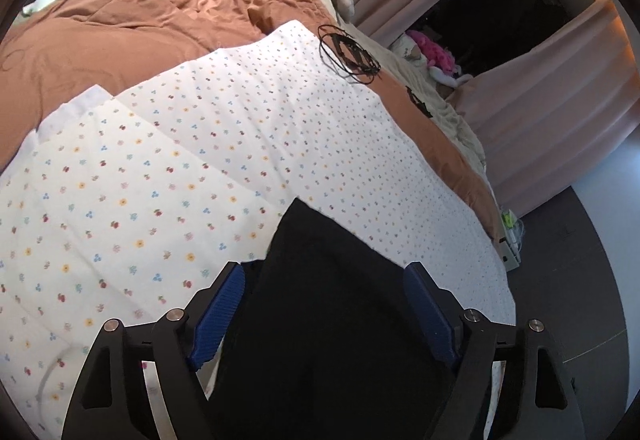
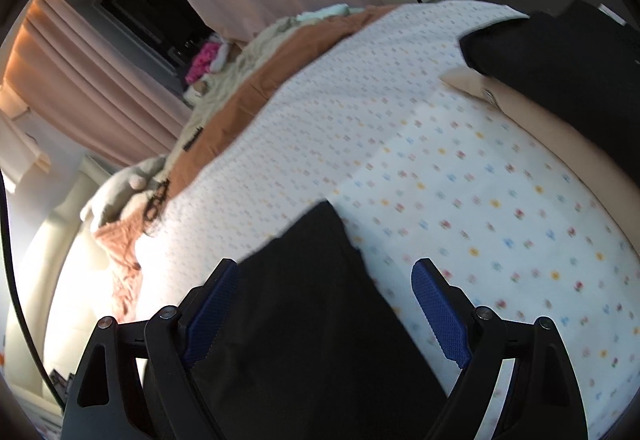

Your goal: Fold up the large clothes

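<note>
I've got both grippers, L (image 1: 324,276) & R (image 2: 326,272), spread wide w/ nothing pinched, black garment (image 1: 320,320) lying between the pads on the floral sheet (image 1: 160,160).

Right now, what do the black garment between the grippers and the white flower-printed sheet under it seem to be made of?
Black garment: matte, fairly heavy woven or knit cloth, it seems; it gives no shine and its edge is crisp. The exact fibre cannot be told. White flower-printed sheet: thin, cotton-like fabric with a matte finish, going by its soft creases and flat fold lines.
</note>
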Demonstrator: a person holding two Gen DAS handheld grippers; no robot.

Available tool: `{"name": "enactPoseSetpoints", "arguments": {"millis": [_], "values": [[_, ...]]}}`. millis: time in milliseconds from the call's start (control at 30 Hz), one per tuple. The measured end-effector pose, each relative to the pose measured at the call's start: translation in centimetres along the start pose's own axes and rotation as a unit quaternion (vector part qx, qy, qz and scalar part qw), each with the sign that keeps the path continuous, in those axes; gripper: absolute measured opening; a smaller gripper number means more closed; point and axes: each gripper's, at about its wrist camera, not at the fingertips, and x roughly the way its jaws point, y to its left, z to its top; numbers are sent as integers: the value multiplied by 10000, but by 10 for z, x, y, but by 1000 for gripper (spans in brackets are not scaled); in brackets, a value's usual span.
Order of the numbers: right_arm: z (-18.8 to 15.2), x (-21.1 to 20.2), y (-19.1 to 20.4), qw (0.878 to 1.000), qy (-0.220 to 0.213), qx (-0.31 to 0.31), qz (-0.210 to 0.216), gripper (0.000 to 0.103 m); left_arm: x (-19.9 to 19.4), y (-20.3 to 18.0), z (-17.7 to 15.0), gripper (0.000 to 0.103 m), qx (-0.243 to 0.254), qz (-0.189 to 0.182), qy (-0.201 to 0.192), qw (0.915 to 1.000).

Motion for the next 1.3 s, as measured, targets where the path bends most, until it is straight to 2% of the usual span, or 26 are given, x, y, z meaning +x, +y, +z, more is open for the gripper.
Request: {"name": "enactPoseSetpoints", "arguments": {"millis": [167,267,500,633,767,967,1100,1233,1300], "values": [[-21,-1,-17,9993,267,-128,-228,89,-5,20,-28,73,102,313,229,9992],[-38,-4,-24,9986,394,-189,-314,89,-11,31,-46,64,125,410,361,9984],[-79,-4,4,9912,738,-1045,-331,78,-28,57,-88,56,224,740,556,9955],[-103,-3,43,9792,916,-1801,-207,76,-36,70,-109,56,169,775,656,9947],[-125,2,76,9687,1084,-2232,-30,74,-42,79,-124,56,82,734,711,9947],[-161,17,119,9542,1420,-2627,155,71,-55,83,-136,56,111,622,693,9956],[-192,36,144,9391,1768,-2940,191,70,-58,85,-141,56,148,564,705,9958],[-217,57,161,9249,2110,-3157,172,63,-55,90,-147,56,180,587,784,9950],[-227,70,171,9170,2223,-3310,119,63,-52,93,-149,56,152,569,816,9949]]}}
